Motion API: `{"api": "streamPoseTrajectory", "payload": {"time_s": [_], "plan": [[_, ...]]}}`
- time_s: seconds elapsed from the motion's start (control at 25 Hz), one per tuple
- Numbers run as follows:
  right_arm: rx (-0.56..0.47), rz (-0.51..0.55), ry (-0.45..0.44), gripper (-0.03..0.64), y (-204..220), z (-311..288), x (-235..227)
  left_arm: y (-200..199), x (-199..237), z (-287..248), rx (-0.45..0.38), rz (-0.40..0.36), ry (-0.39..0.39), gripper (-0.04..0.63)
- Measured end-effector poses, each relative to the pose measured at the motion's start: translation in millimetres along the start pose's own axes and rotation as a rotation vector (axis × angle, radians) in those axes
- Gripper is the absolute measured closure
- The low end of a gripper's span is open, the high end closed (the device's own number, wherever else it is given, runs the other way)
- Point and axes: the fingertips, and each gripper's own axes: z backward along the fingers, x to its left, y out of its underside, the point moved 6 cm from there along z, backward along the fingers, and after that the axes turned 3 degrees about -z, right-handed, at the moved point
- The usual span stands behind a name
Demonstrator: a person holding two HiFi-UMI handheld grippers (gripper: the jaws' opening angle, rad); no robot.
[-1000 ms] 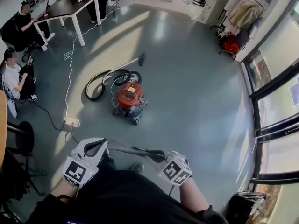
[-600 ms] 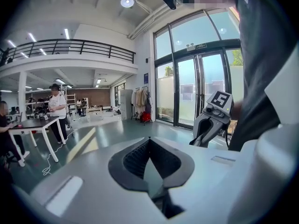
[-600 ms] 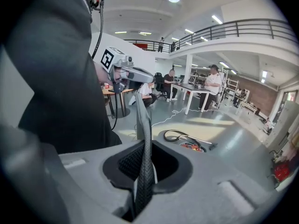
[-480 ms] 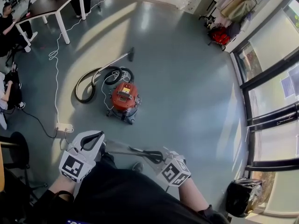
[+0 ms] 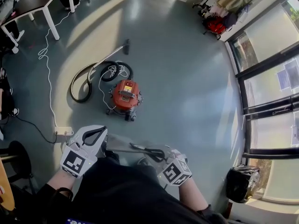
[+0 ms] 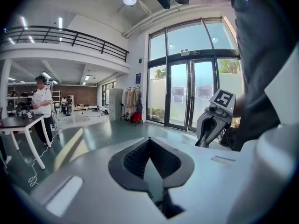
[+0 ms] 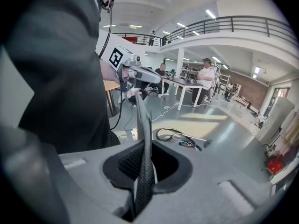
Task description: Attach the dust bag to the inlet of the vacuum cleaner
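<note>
Both jaws clamp dust bag, stretched between left gripper and right gripper. Vacuum cleaner on floor, well apart. Risks: thin edge slips, bag tears; hose and cable underfoot.

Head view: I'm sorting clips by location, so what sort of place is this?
Probably an open workshop or lab hall: a polished grey-green floor, a dark-topped table with white legs, tall glass doors, and a black-railed mezzanine balcony.

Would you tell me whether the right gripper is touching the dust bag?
Touching: the right gripper view shows the right gripper pinching the dust bag.
</note>
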Motion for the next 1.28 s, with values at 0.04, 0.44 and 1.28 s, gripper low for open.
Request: {"api": "streamPoseTrajectory", "payload": {"time_s": [0.04,0.44,1.28], "plan": [[0.004,-0.002,0.003,0.598,-3,-4,-2,1,5,-2,0.003,-0.002,0.009,0.58],[-0.015,0.002,-0.032,0.599,13,-31,-29,18,10,-41,0.053,0.017,-0.022,0.58],[-0.007,-0.002,-0.102,0.598,112,-119,-80,102,50,-157,0.164,-0.008,-0.062,0.58]]}}
